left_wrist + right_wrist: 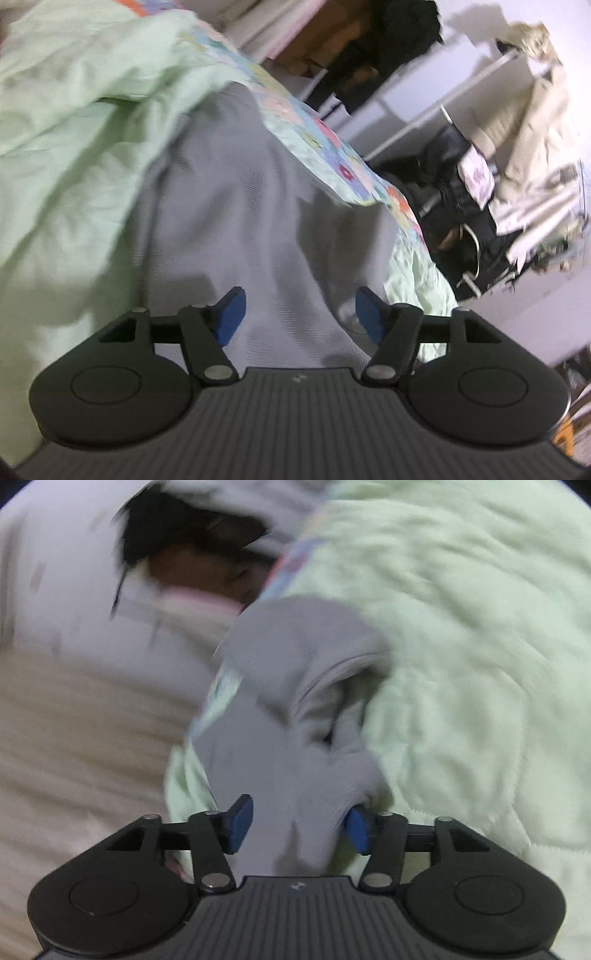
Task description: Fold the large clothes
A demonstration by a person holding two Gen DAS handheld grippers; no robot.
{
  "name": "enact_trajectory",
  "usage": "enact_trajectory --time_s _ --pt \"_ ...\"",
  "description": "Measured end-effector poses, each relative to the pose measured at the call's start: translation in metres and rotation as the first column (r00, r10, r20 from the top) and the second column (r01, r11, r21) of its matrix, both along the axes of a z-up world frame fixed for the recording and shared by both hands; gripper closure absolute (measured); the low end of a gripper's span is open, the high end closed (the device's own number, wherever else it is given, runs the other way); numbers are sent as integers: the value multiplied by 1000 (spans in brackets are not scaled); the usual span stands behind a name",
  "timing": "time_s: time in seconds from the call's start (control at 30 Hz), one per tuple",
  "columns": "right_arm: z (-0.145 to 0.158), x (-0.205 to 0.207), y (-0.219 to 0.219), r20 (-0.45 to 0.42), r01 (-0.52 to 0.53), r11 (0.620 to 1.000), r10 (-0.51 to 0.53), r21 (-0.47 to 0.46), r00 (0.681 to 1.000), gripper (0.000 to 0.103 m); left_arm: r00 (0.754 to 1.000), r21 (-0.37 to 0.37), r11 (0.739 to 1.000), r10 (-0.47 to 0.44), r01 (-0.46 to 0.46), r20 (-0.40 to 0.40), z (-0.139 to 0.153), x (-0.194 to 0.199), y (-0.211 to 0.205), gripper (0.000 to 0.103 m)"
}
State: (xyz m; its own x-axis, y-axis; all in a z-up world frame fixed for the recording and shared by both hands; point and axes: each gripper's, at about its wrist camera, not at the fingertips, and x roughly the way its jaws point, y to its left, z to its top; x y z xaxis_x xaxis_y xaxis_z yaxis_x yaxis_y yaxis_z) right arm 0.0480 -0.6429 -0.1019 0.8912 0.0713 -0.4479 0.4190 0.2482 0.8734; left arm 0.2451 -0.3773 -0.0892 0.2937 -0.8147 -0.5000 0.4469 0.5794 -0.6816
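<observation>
Left wrist view: my left gripper, jaws spread, hovers over the grey knit garment on the pale green quilted bedspread; a cluttered white clothes rack stands beyond.

Right wrist view: my right gripper stands spread around bunched grey garment; beige floor lies left.

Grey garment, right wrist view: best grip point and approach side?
Judging by shape, grip the bunched fold of the grey garment lying between the right gripper pads, coming straight along the fingers. That ridge stands proud of the green quilt; flat areas offer no edge.
</observation>
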Motion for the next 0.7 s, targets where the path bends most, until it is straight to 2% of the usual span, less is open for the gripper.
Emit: enact_trajectory --time_s 0.07,0.17,0.2,0.23,0.27,0.33,0.37,0.43,0.53,0.6,0.63,0.67,0.7 --pt "-1 0 -15 7 52 998 -52 42 999 43 996 42 998 -51 49 67 6 -2 -19 34" --pt "16 -9 -28 14 144 990 -144 -12 990 37 981 119 989 -108 89 164 11 -7 -41 24" --pt "23 -13 -33 32 156 987 -155 -32 987 33 977 130 984 -139 119 158 9 -7 -48 24" --pt "25 -13 -36 26 144 989 -143 -36 989 23 975 131 979 -173 155 139 7 -6 -54 24" --pt "26 -7 -42 -15 93 995 -94 -31 995 19 971 136 972 -210 194 115 5 -5 -63 24" --pt "17 3 -51 -53 54 998 -53 31 997 19 964 149 962 -246 230 102 2 -2 -77 24" --pt "6 8 -56 -28 64 994 -62 90 998 20 963 154 961 -246 227 111 0 0 -79 24" --pt "-4 18 -60 -21 72 988 -70 135 997 20 965 169 962 -236 215 118 -3 4 -77 24" --pt "-17 48 -67 -53 69 989 -63 132 997 20 979 140 975 -186 174 79 -10 15 -57 24" --pt "-20 64 -72 -64 98 992 -93 75 994 33 988 136 982 -138 128 67 -14 25 -45 23" --pt "-17 68 -72 -73 128 992 -128 3 989 47 991 136 985 -115 106 65 -15 28 -40 23" --pt "-13 72 -73 -79 158 985 -164 -72 983 73 994 131 988 -84 76 62 -16 32 -36 23" --pt "-10 73 -74 -75 165 980 -174 -111 982 92 997 118 992 -57 50 53 -16 35 -31 23"
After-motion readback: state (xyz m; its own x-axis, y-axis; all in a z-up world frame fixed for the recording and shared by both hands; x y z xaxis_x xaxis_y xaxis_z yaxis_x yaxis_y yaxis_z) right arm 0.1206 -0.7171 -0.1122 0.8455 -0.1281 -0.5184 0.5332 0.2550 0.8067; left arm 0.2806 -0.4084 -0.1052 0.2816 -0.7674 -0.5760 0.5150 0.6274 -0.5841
